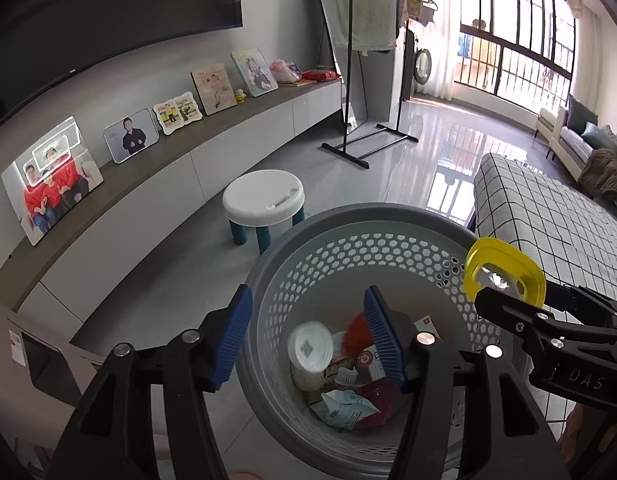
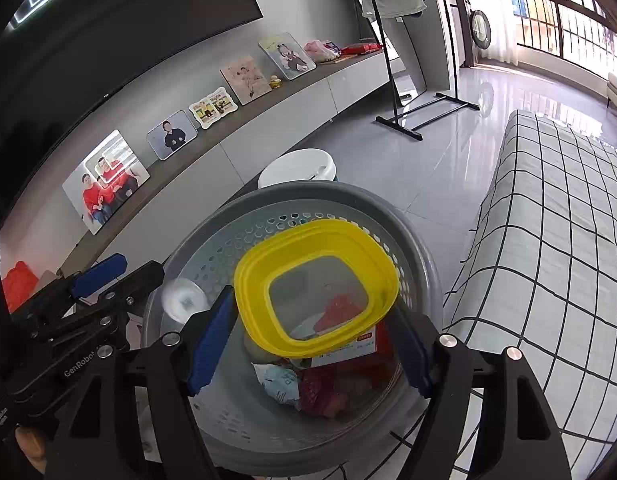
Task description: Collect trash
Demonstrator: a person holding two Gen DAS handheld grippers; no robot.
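Living-room floor, grey tile, lower centre: we log one perforated grey basket (image 1: 348, 248) holding wrappers. Our left gripper (image 1: 308, 336) stands spread, a blurred white-lidded jar (image 1: 310, 346) between its pads, untouched. Our right gripper (image 2: 314, 332) pinches a yellow lid (image 2: 316, 284) above the basket.

A home living room: family photo frames (image 1: 130, 141) lean along a long low cabinet (image 1: 212, 152) under a wall television (image 1: 108, 8), with a sofa (image 1: 576, 136) by the barred balcony window (image 1: 516, 40) and a clothes rack (image 1: 360, 60).
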